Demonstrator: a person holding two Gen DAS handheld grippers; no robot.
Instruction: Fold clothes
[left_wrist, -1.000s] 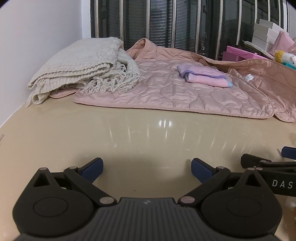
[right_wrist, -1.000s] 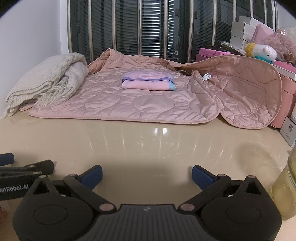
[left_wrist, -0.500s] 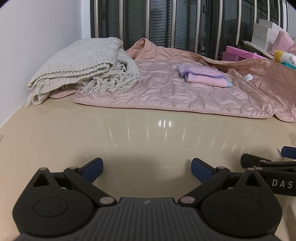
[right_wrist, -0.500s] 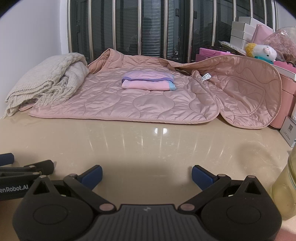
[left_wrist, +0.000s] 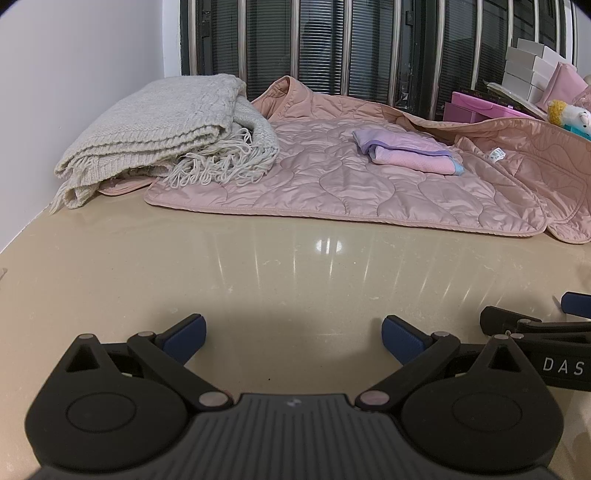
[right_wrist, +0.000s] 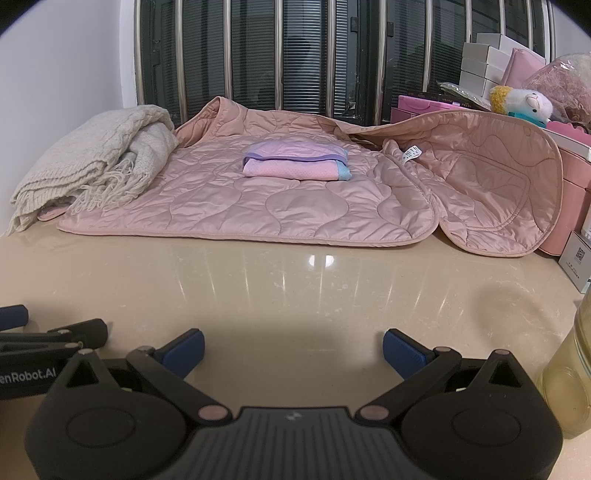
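Note:
A pink quilted jacket (left_wrist: 332, 184) (right_wrist: 258, 206) lies spread flat at the back of the beige table (left_wrist: 258, 273) (right_wrist: 295, 288), one side flopped up to the right. On it rests a small folded pink and lilac garment (left_wrist: 406, 151) (right_wrist: 295, 160). A folded cream knitted shawl with fringe (left_wrist: 162, 133) (right_wrist: 92, 166) lies at the back left, overlapping the jacket's edge. My left gripper (left_wrist: 291, 338) stands open low over bare table, well short of the jacket. My right gripper (right_wrist: 293, 350) is open too, beside the left one, with nothing between its fingers.
A white wall (left_wrist: 74, 74) runs along the left. Barred windows (right_wrist: 295, 55) stand behind. Pink boxes (right_wrist: 569, 206), white boxes (right_wrist: 484, 62) and a plush toy (right_wrist: 524, 103) crowd the back right. A glass jar of yellowish liquid (right_wrist: 569, 373) stands close by my right gripper.

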